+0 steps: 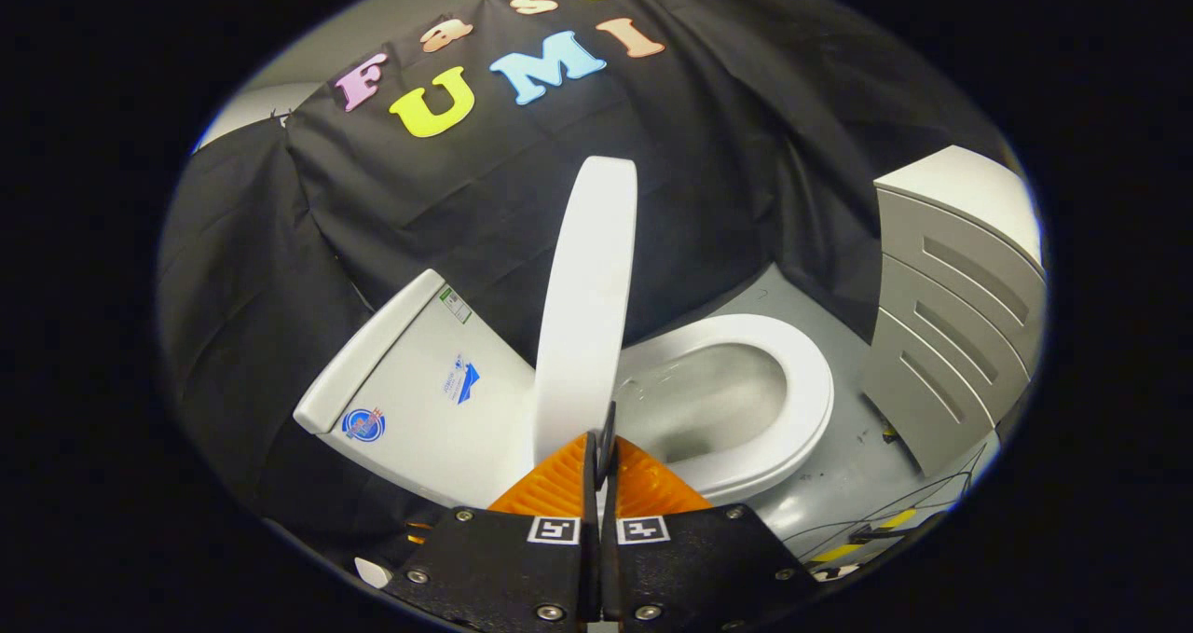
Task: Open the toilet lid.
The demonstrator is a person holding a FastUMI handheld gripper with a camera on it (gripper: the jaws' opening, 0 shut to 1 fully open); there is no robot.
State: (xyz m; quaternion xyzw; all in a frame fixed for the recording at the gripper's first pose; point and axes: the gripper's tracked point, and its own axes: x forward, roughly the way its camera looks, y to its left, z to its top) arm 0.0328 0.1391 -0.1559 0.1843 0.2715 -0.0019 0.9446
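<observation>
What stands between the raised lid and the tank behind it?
Nothing visible. The lid stands on edge, raised off the seat, its lower edge at the closed gripper fingers. Between lid and tank I see only open space.

You see a grey floor (839, 484) carrying the toilet (736, 400), with a grey cabinet (951, 335) standing just beside it and thin cables (895, 512) lying near the cabinet's foot.

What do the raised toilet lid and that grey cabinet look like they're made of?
Toilet lid: seemingly glossy white plastic, thin, smooth, with a soft sheen. Its edge sits between the nearly closed fingers of the tool. Grey cabinet: probably matte moulded plastic or painted board, with recessed grooves.
</observation>
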